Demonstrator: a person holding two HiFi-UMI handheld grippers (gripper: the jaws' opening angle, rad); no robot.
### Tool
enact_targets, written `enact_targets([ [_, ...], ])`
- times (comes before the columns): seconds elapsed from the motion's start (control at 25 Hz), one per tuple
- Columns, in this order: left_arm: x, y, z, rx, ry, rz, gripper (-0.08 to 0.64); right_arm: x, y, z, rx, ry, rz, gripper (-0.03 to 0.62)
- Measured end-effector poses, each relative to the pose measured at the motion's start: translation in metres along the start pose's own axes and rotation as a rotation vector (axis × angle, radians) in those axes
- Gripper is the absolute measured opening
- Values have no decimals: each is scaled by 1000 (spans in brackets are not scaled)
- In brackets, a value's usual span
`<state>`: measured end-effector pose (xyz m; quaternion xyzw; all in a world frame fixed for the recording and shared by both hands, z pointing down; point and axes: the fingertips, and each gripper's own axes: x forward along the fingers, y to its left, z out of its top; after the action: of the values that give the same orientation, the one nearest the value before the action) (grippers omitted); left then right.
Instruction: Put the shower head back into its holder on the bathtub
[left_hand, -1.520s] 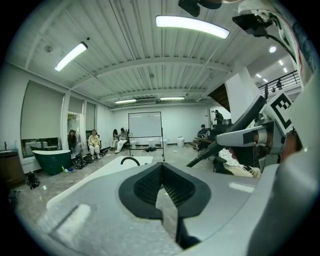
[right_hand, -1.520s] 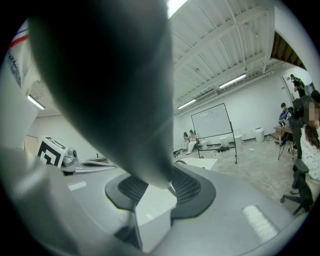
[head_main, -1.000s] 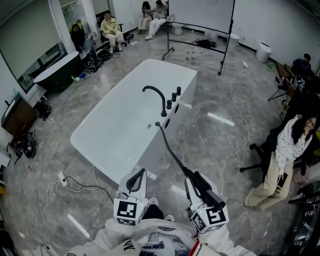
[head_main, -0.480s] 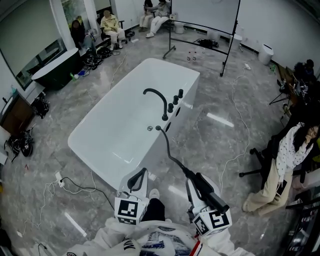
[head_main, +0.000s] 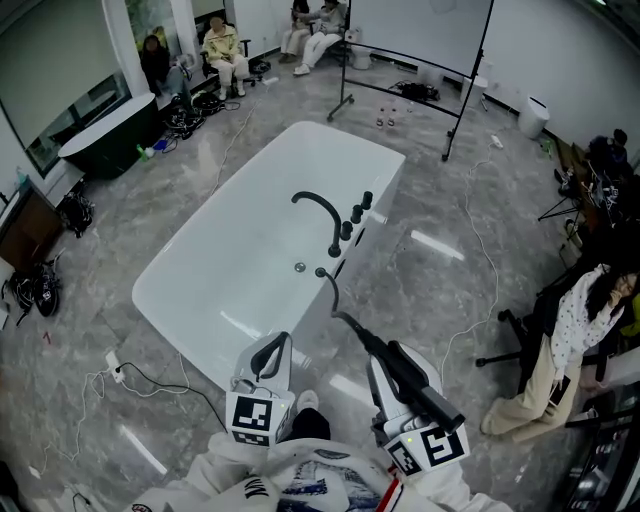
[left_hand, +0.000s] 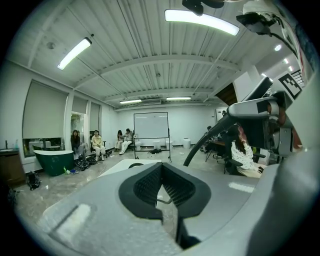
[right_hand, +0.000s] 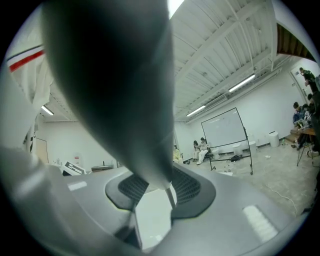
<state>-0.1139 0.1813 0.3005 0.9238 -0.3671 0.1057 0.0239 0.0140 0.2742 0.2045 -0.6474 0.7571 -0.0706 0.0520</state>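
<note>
Closer to the tub (head_main: 230, 270) now, hose (head_main: 331, 290) slackened, I carry the shower head (head_main: 420, 385) clamped in my right tongs (head_main: 383, 366), hose-end leading for its holder, well short of the rim; left tongs (head_main: 272, 345) closed, empty.

No word, number or brand can be read anywhere. The marker cubes (head_main: 252, 420) bear only black-and-white square patterns — no letters. A small sign (right_hand: 73, 167) by the far wall and dark print on the person's clothing (head_main: 258, 490) are illegible.
</note>
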Motion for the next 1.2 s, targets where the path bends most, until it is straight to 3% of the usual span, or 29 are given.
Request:
enact_targets([
  [0.32, 25, 38, -1, -15, 4, -10, -8, 48, 18, 4, -17, 5, 25, 140],
  [0.84, 77, 78, -4, -27, 22, -84, -8, 133, 10, -5, -18, 45, -13, 140],
  [1.2, 93, 101, 0, -29, 11, -88, -8, 165, 9, -21, -15, 77, -18, 140],
])
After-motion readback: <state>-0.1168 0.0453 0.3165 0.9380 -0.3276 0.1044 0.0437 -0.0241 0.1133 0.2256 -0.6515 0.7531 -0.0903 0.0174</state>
